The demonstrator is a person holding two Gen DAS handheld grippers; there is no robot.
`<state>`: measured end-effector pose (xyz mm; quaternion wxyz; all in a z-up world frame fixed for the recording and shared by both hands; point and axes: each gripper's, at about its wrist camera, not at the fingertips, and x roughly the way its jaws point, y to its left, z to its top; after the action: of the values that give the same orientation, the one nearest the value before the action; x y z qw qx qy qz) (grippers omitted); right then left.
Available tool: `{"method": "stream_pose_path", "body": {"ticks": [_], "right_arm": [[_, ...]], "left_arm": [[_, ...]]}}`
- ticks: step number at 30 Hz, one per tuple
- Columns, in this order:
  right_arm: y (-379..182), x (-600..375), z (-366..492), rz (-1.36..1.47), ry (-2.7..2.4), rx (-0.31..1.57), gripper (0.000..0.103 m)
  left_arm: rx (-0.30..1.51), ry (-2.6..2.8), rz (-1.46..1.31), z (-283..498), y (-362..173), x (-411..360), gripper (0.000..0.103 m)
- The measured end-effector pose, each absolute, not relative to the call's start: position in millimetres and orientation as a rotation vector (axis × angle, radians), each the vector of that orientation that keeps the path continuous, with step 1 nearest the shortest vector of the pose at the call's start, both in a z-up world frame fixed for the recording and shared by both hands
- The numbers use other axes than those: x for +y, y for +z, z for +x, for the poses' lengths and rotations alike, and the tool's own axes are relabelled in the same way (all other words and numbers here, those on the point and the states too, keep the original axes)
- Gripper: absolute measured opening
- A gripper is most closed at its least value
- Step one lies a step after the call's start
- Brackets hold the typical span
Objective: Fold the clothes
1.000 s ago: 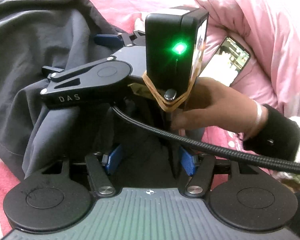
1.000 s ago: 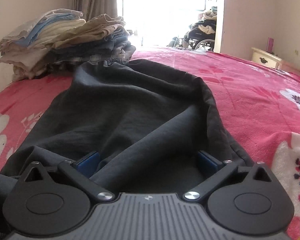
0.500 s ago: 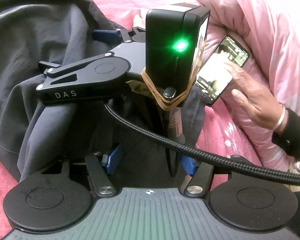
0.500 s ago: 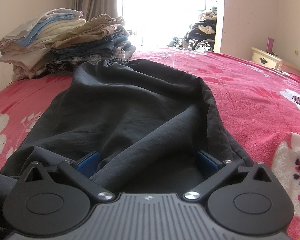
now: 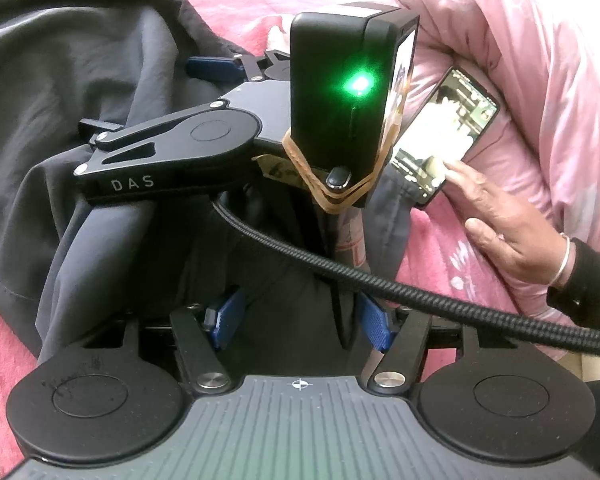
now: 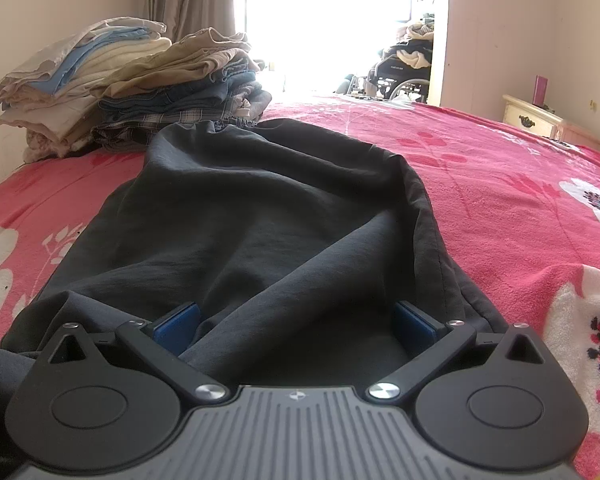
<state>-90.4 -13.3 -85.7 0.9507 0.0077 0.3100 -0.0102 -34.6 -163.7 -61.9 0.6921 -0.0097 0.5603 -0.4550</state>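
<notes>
Since 1 s ago the bare hand [image 5: 512, 236] has let go of the R gripper's handle and is now tapping the phone [image 5: 448, 136] at 2 o'clock. R gripper [image 6: 296, 326] is lying on the dark garment [image 6: 260, 216], jaws spread wide w/ cloth between. L gripper [image 5: 300, 322] is also sitting spread over the garment, which is stretching toward 12 o'clock on the red blanket [image 6: 500, 184], folded stack [image 6: 120, 88] at 11.

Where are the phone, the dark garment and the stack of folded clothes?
phone [image 5: 448, 136]: left wrist view, on its lit screen.
dark garment [image 6: 260, 208]: right wrist view, mid-fabric.
stack of folded clothes [image 6: 140, 80]: right wrist view, its front side.
</notes>
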Motion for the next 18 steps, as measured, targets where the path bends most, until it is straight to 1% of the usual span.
{"method": "stream_pose_path", "body": {"ticks": [18], "right_arm": [[-85.8,-13.2,-90.1,0.014,-0.023,0.631,0.103]], "left_arm": [[1.268,-1.019,-0.031,-33.3,-61.5,-158.5,0.062]]}}
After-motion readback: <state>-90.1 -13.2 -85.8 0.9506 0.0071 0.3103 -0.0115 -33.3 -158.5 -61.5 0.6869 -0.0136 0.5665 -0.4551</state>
